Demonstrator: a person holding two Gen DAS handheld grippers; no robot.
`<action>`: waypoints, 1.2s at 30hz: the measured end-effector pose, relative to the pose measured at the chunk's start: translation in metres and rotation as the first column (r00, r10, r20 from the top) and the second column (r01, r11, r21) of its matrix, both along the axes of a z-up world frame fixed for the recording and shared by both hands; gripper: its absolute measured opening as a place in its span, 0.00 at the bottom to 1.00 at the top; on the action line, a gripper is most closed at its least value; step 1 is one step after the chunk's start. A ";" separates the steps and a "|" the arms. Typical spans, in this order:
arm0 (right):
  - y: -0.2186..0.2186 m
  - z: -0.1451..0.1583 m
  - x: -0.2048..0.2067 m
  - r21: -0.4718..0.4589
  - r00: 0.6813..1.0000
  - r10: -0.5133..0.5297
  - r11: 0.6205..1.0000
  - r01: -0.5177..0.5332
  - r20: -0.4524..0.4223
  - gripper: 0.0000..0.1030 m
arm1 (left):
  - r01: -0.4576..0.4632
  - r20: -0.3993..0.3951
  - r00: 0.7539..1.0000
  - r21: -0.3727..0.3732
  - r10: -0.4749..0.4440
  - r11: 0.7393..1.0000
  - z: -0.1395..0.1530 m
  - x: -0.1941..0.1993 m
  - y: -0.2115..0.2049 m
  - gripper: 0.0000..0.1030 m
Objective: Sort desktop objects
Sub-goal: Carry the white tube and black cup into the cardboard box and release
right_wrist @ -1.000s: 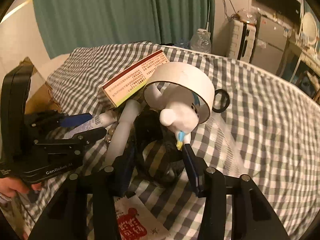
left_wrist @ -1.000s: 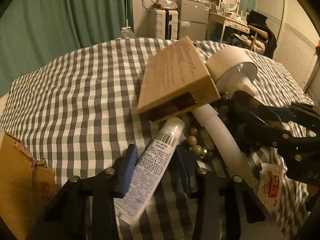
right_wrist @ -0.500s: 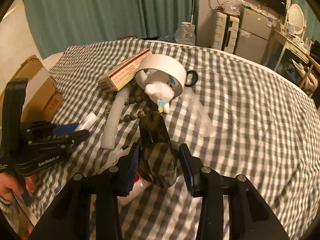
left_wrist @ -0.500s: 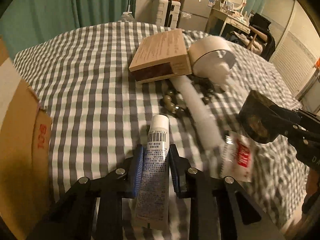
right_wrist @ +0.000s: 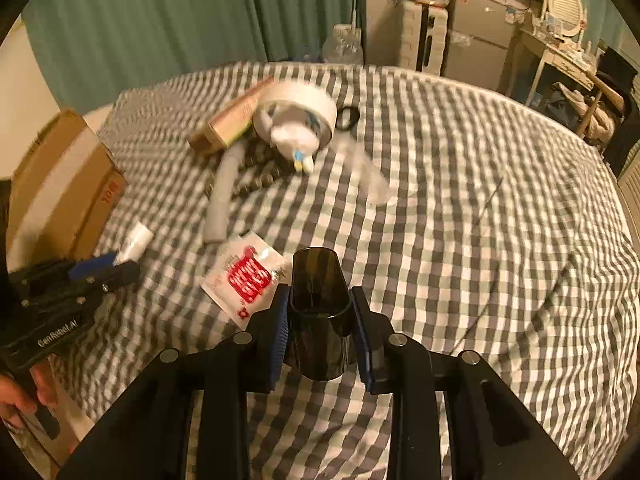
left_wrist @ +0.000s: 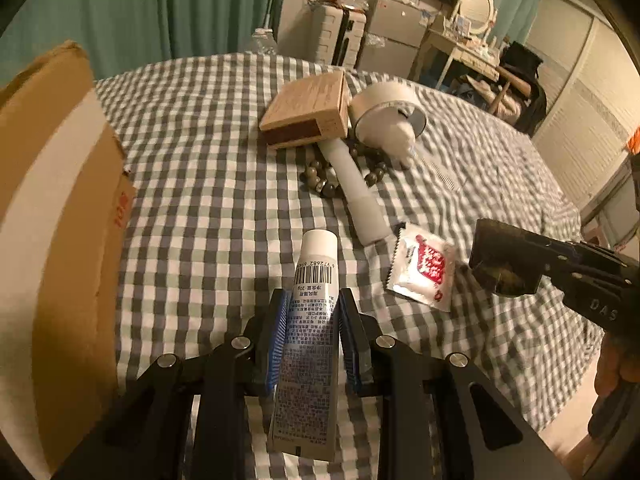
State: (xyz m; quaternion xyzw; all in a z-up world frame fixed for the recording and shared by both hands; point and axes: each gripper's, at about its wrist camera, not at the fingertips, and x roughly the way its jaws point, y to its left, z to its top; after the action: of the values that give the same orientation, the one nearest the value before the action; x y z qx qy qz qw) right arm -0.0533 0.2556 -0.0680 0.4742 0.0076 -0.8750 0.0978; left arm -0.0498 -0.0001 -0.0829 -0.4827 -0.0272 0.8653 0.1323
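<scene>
Going left to right: the cardboard box [left_wrist: 60,216] sits at the left edge of the checked bedspread [left_wrist: 208,168], and that's probably where stuff gets sorted into. The left gripper [left_wrist: 310,316] has its blue pads clamped on the white tube [left_wrist: 310,320], which sticks out both ways, cap end forward. Risk there, I'd guess: the tube is soft and held mid-body, so it could pivot or squirt out of the pads on the way to the box.

The right gripper [right_wrist: 319,320] has a dark smoky plastic cup [right_wrist: 318,312] between its jaws, and they're closing on it. Slick, tapered wall, so it could slip downward, or drop onto the red-and-white sachet [right_wrist: 246,276] lying below.

View differences: the left wrist view shows the wooden-looking box [left_wrist: 308,114], the beads [left_wrist: 320,178] and the white fan [left_wrist: 384,120] sharply. The right wrist view blurs those but shows a black ring [right_wrist: 347,117] behind the fan, plus a hand [right_wrist: 20,396] on the left gripper's handle.
</scene>
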 end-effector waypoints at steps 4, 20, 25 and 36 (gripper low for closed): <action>-0.005 0.031 0.012 -0.036 0.998 0.011 0.999 -0.014 -0.065 0.27 | -0.016 -0.053 0.998 0.071 0.020 0.997 0.028 0.004 -0.001 0.25; -0.181 0.144 0.013 -0.218 0.907 0.309 0.901 -0.375 -0.285 0.27 | -0.302 -0.344 0.867 0.212 0.360 0.929 0.177 0.041 -0.157 0.25; -0.257 0.123 0.002 -0.237 0.885 0.393 0.861 -0.450 -0.250 0.27 | -0.468 -0.273 0.830 0.132 0.486 0.874 0.140 0.045 -0.212 0.25; -0.218 0.132 -0.014 -0.307 0.921 0.220 0.896 -0.321 -0.322 0.75 | -0.566 -0.227 0.791 0.081 0.568 0.821 0.110 0.031 -0.219 0.99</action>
State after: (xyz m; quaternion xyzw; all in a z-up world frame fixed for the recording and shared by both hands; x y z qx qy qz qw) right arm -0.0676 0.0377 0.0638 0.3151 -0.0697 -0.8973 0.3011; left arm -0.0188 -0.2188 0.0275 -0.3431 -0.1581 0.9169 -0.1286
